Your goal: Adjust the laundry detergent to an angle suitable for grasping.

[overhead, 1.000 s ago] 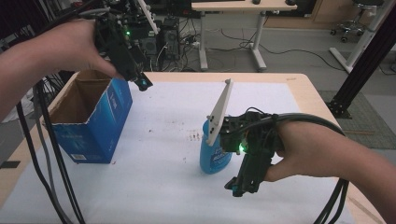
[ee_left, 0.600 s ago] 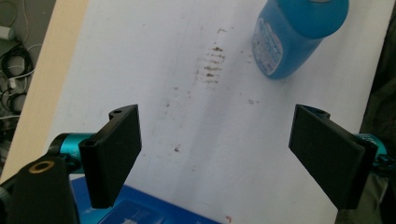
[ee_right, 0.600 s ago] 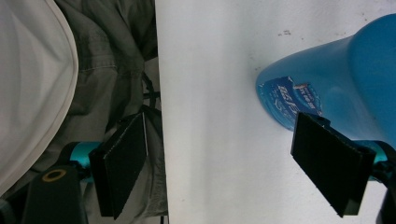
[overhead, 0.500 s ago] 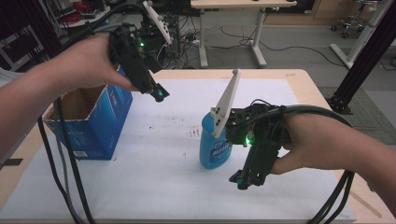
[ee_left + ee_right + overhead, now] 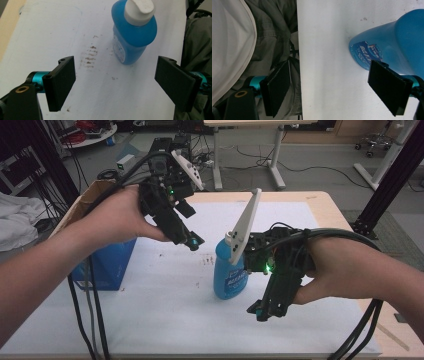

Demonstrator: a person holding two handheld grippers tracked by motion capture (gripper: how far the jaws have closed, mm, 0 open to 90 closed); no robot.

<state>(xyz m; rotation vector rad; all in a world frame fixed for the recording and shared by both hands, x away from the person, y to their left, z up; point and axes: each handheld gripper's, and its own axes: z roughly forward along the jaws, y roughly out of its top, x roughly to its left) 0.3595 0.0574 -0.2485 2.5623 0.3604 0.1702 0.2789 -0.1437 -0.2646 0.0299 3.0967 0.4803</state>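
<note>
the blue bottle stands upright near the middle of the white table, long axis vertical, its white cap on top and its label facing about 5 o'clock in the high view. the right gripper sits just beside it at 4 o'clock, jaws spread wide and holding nothing; in the right gripper view one jaw lies close against the bottle's lower side, though contact cannot be told. the left gripper hovers at the bottle's 10 o'clock, near but apart, jaws wide and empty, looking down on the cap. a blue cardboard box stands at 9 o'clock, well apart.
</note>
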